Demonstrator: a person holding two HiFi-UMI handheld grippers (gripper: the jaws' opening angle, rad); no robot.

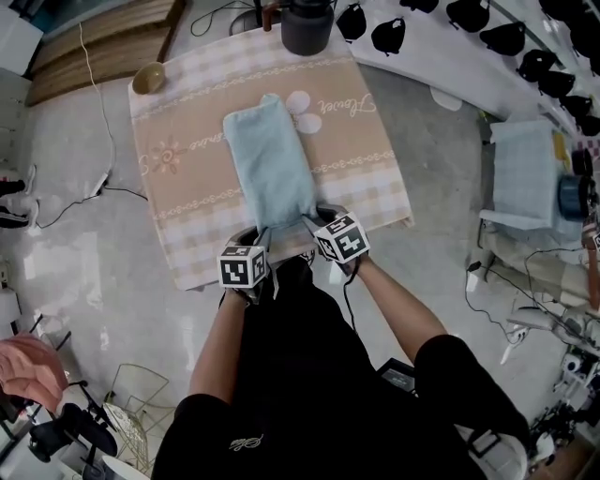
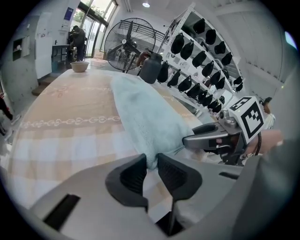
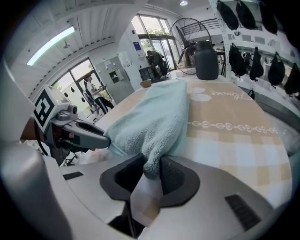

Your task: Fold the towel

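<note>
On the checked tablecloth [image 1: 366,187] in front of us lies the pale blue towel [image 1: 270,164]. It is a long narrow strip running away from us, slightly slanted, toward the dark jug [image 1: 307,23] at the far edge. A small bowl [image 1: 148,77] sits at the cloth's far left corner, well apart from the towel. We have the towel's near end, close to the cloth's front edge, in both tools. Our left gripper [image 2: 151,164] has its two dark pads drawn in on the near left corner, with the terry pinched between them and no slack showing at the tips. Our right gripper [image 3: 151,169] is clamped the same way on the near right corner. A bunched tuck of towel is squeezed between its pads, and a patch of checked cloth shows in the gap below. Both grippers point downward and sit side by side, near each other, and each shows in the other's view just beside the towel's edge. Beyond the pinched corners the towel rests flat on the cloth. A large fan [image 2: 126,44] stands past the table's far end.
</note>
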